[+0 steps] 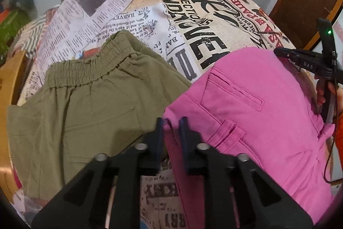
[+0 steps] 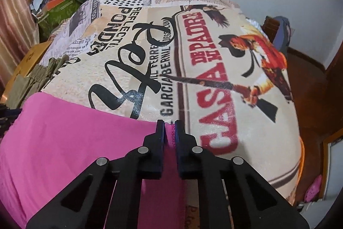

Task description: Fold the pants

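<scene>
Pink pants (image 1: 257, 121) lie on a table covered with a newspaper-print cloth (image 1: 150, 14). Their back pocket and belt loop face up. My left gripper (image 1: 171, 121) is shut on the pink fabric at its left edge. My right gripper (image 2: 170, 125) is shut on the pink pants (image 2: 75, 143) at their right edge. The right gripper also shows in the left wrist view (image 1: 308, 65), at the far right side of the pants.
Olive green pants (image 1: 85, 104) with an elastic waistband lie left of the pink ones, and show in the right wrist view (image 2: 32, 78). The printed cloth (image 2: 214, 78) runs on beyond. A wooden door (image 1: 304, 3) and clutter (image 2: 60, 5) stand behind the table.
</scene>
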